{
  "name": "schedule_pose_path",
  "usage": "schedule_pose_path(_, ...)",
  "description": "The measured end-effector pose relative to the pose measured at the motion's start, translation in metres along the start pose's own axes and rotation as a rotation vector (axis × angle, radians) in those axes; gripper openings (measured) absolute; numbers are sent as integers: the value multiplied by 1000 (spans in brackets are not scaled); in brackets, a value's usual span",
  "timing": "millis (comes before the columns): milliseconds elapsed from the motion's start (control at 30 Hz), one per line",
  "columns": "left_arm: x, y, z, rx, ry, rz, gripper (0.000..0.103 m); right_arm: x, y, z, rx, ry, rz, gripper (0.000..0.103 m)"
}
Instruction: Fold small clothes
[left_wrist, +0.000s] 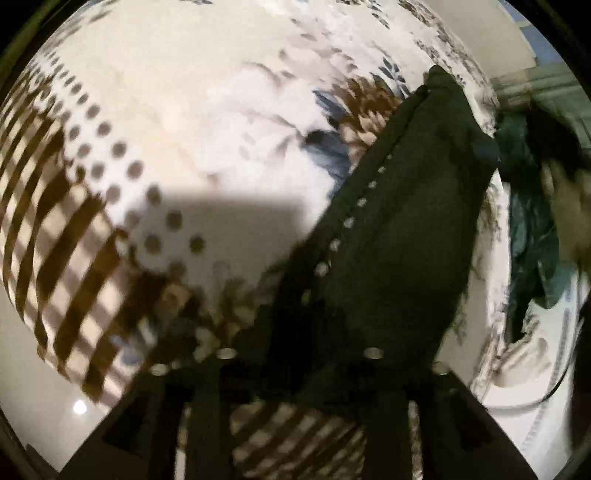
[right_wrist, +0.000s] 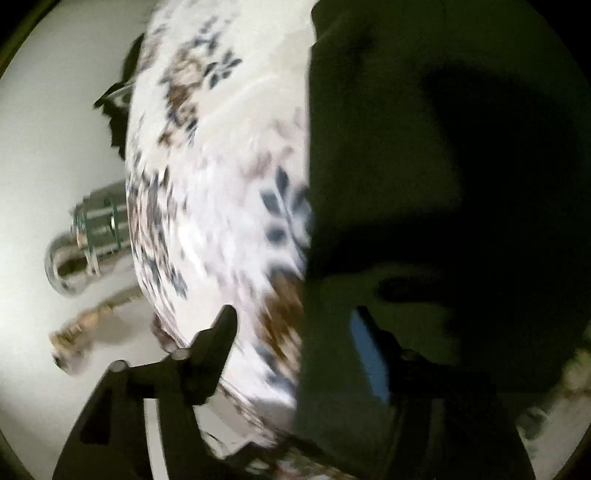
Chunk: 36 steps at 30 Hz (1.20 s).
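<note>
Left wrist view shows me a dark garment (left_wrist: 399, 221) lying across the patterned cloth (left_wrist: 192, 122), a row of pale dots along its seam. Its near end reaches down between the fingers of my left gripper (left_wrist: 295, 354); blur keeps me from telling whether the pads press it. A teal heap (left_wrist: 532, 229) sits just beyond the cloth's right edge. On the right wrist view, my right gripper (right_wrist: 317, 325) has its jaws apart, the left finger (right_wrist: 218, 332) over the cloth, the other on the garment (right_wrist: 388, 147). A metal fitting (right_wrist: 92, 236) lies off the cloth's edge.
</note>
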<state>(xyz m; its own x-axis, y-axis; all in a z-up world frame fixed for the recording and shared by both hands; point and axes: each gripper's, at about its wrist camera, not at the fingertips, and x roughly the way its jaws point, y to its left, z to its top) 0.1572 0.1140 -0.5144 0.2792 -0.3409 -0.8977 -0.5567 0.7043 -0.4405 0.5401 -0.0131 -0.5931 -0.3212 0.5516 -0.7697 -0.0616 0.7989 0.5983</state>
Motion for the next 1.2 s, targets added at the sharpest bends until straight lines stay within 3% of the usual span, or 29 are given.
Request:
schedule_pose_path(33, -2, 2, -3, 3, 5, 8, 47, -7, -5, -17, -13, -2, -16, 67)
schedule_pose_path(200, 7, -8, -13, 43, 35, 54, 47, -23, -76, -155, 60, -1, -126, 67)
schedule_pose_path(233, 11, -11, -13, 49, 42, 80, 47, -15, -97, -191, 114, 21, -124, 67)
schedule_pose_path(333, 17, -17, -12, 90, 34, 172, 46, 20, -144, -256, 290, 100, -67, 67)
schedule_pose_path(367, 16, -19, -13, 103, 16, 202, 40, 34, -157, -275, 353, 116, -35, 67)
schedule_pose_path(400, 11, -21, -14, 112, -16, 219, 8, 45, -165, -289, 390, 118, 0, 66)
schedule_pose_path(433, 9, -23, -14, 109, -25, 227, 1, 55, -170, -301, 417, 114, 37, 58)
schedule_pose_path(500, -2, -21, -16, 104, -57, 267, 0, 67, -170, -317, 429, 76, 88, 10)
schedule_pose_path(533, -9, -18, -18, 99, -76, 279, 0, 68, -169, -322, 426, 49, 69, 6)
schedule_pose_path(667, -27, -5, -22, 63, -101, 293, 0, 58, -155, -337, 381, -19, 30, 6)
schedule_pose_path(833, -19, 4, -26, 40, -40, 185, 4, 54, -150, -342, 337, -17, -3, 5)
schedule_pose_path(867, -15, 3, -26, 47, -30, 174, 7, 58, -157, -342, 358, -10, -5, 5)
schedule_pose_path(933, -6, -12, -28, 54, -30, 154, 24, 64, -167, -341, 382, 9, -5, 5)
schedule_pose_path(1100, 0, -29, -13, 34, -23, 99, 30, 72, -155, -337, 318, 39, -35, 5)
schedule_pose_path(1167, -3, -46, -2, 64, -48, 110, 40, 71, -148, -332, 269, 62, -52, 10)
schedule_pose_path(1200, -4, -56, 7, 96, -70, 103, 50, 69, -147, -330, 274, 71, -52, 12)
